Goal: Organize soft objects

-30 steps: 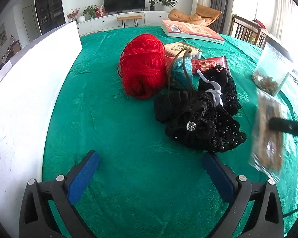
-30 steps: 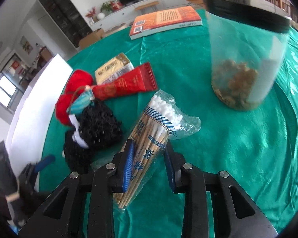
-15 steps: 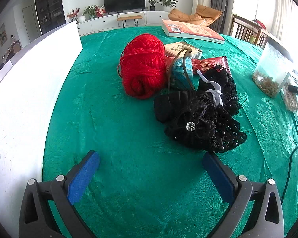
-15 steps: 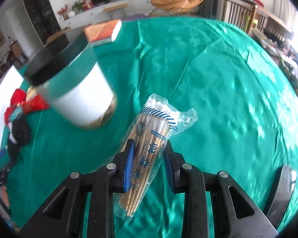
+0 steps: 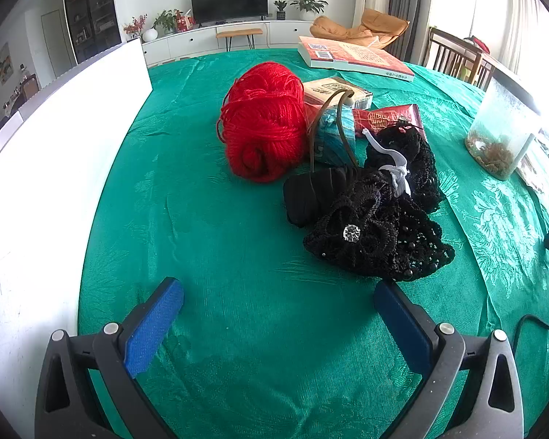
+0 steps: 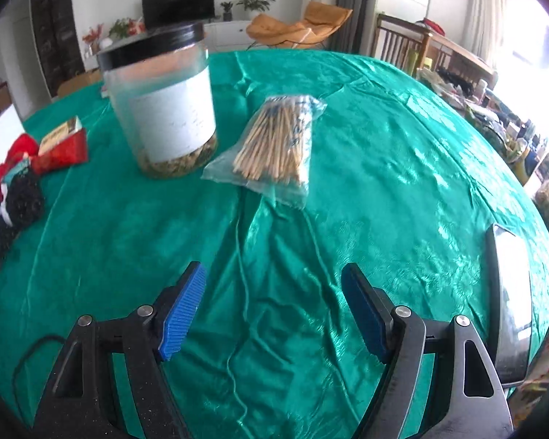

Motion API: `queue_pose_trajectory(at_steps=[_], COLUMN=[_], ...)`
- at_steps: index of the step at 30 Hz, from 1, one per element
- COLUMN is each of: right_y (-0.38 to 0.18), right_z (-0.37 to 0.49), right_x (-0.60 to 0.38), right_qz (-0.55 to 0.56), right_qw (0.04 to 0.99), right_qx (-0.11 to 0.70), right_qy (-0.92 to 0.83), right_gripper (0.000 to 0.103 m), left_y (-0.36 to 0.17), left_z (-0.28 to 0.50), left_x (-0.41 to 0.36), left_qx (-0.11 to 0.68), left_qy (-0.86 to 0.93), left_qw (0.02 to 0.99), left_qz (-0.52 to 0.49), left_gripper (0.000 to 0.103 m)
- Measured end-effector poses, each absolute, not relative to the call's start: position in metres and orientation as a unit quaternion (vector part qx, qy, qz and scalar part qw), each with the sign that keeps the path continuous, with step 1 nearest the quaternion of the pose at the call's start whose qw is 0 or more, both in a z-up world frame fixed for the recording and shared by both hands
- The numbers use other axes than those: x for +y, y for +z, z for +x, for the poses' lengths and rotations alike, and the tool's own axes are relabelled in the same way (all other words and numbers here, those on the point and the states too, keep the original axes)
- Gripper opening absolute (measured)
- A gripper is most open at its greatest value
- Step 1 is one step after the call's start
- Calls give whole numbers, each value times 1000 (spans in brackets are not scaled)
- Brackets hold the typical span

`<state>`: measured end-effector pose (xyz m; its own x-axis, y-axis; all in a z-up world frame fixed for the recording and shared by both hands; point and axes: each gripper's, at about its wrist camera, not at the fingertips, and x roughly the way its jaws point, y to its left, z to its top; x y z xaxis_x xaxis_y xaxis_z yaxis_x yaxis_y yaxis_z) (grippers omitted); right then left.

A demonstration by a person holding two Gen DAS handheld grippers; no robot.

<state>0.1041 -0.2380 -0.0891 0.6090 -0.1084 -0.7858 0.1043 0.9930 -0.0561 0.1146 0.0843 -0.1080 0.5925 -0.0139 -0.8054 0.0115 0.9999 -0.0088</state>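
We are opening our right gripper [image 6: 272, 309] with nothing between its blue pads, while the clear plastic bag of wooden cotton swabs [image 6: 274, 146] is lying ahead, long axis running away, probably touching the green tablecloth [image 6: 384, 168] beside the black-lidded clear jar [image 6: 161, 106].

Green-clothed table [image 5: 208, 241] bears red yarn [image 5: 261, 120], black lace [image 5: 369, 226], jar [image 6: 161, 106], swab bag [image 6: 274, 142].

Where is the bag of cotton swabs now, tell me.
In the right wrist view the bag of cotton swabs lies on the green tablecloth, just right of the black-lidded jar, beyond the opening right gripper.
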Motion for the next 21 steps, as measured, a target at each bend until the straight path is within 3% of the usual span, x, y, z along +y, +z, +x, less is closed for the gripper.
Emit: queue_pose_trajectory(at_steps=[21], right_y=[-100], right_z=[102], right_x=[-236], right_qz=[13], right_qw=[897], right_qx=[440], right_qy=[-36], right_gripper=[90], left_y=[-108], left_z=[115], left_x=[84], left_qx=[451], left_qy=[-7], left_qw=[892], left_qz=[-1], left_gripper=[103])
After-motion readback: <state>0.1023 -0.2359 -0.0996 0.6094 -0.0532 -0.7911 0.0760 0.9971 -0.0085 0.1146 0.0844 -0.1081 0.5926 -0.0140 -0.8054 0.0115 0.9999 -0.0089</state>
